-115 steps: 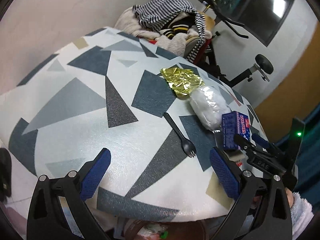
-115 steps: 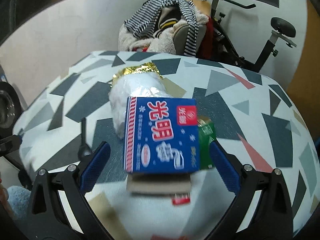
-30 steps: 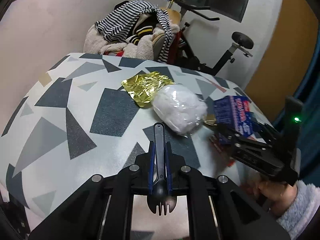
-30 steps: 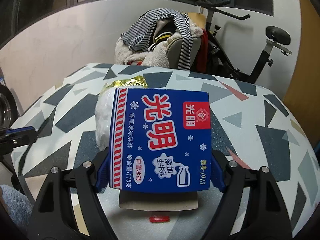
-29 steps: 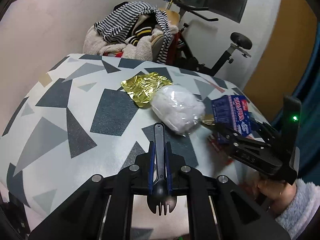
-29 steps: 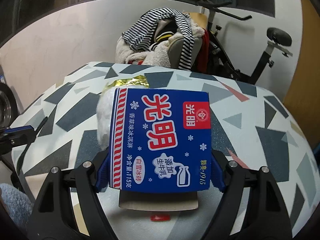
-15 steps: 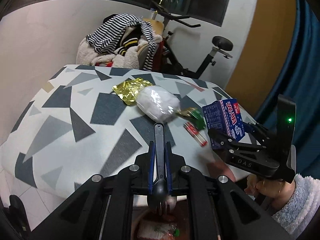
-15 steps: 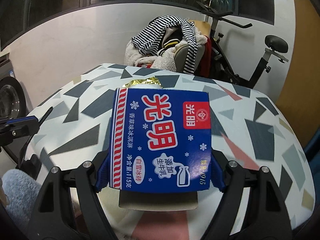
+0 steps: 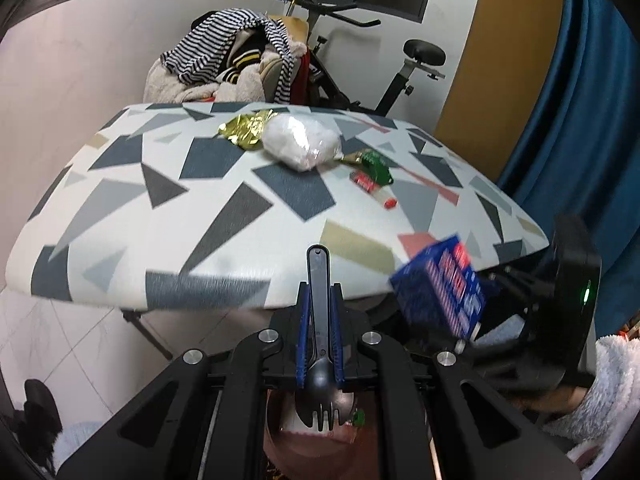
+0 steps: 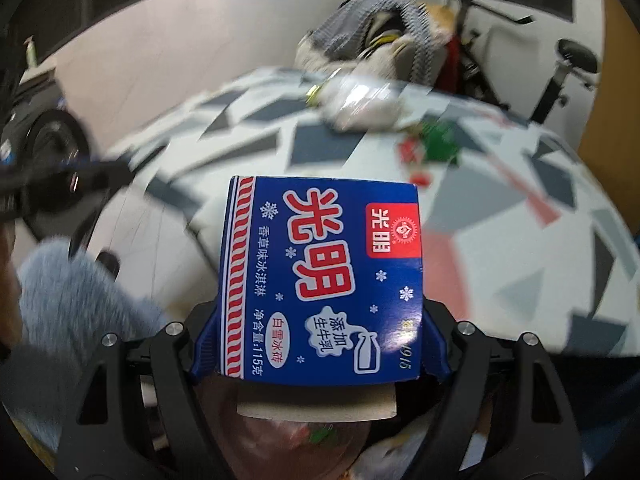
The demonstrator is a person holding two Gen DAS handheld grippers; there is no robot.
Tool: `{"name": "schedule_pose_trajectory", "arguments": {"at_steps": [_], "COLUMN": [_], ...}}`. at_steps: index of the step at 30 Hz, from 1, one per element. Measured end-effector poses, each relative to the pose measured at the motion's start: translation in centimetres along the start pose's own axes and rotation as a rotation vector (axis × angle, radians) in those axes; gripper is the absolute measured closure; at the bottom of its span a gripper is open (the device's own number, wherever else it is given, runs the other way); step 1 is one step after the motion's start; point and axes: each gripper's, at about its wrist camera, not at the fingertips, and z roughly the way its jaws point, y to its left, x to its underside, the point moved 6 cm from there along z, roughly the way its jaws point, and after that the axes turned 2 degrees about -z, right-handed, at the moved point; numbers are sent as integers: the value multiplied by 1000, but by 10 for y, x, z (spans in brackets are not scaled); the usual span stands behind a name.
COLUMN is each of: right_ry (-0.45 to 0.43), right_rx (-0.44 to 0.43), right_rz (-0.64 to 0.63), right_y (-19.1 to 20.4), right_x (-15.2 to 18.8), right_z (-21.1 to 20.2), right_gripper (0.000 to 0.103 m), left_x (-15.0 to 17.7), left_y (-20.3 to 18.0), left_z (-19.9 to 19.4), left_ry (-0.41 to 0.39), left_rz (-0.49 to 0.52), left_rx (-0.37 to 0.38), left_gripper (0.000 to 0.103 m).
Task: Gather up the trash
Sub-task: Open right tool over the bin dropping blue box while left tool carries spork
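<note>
My left tongs [image 9: 319, 354] are closed tight on a black plastic spork [image 9: 319, 336], at the bottom centre of the left view, tines toward the camera. My right tongs [image 10: 320, 344] stand wide and clamp a blue ice cream box [image 10: 322, 280] by its two sides, low in the centre. On the counter [image 9: 160, 240] lie a gold wrapper [image 9: 244, 132], a white plastic bag [image 9: 300, 146] and a green wrapper [image 9: 374, 164], in the upper middle.
</note>
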Motion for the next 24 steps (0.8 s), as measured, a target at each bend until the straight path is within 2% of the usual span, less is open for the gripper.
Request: {"name": "schedule_pose_trajectory", "arguments": {"at_steps": [4,7,9,11,14,17,19,20,24], "right_ry": [57,74,132,147,233,351,371,446,454], "right_rx": [-56,-42,-60,-21,-6,-39,-37,-63,-62], "right_rz": [-88,-131,-101,-97,-48,18,34,57,57], "right_y": [28,31,27,19,8,7,8,11,11], "right_x": [-6,-8,-4,-6,-2,10,14,18,20], "right_z": [-3,4,15,25,39,46,47,45,46], "right_gripper": [25,25,25,25,25,25,24,24,24], "left_x": [12,18,20,23,27,32,34,36,39], "left_y": [5,4,1,-1,-3,-2,-1,0,0], "left_z": [-2,-2,-1,1,5,9,11,13,16], "left_ry": [-4,-12,-19,-21,-18,-6,-1,3,17], "left_rz": [19,50,72,84,91,81,71,67,59], "left_rx": [-43,-60,-67,-62,-46,-31,-28,-27,-20], "left_gripper": [93,93,93,93,93,93,93,93,93]}}
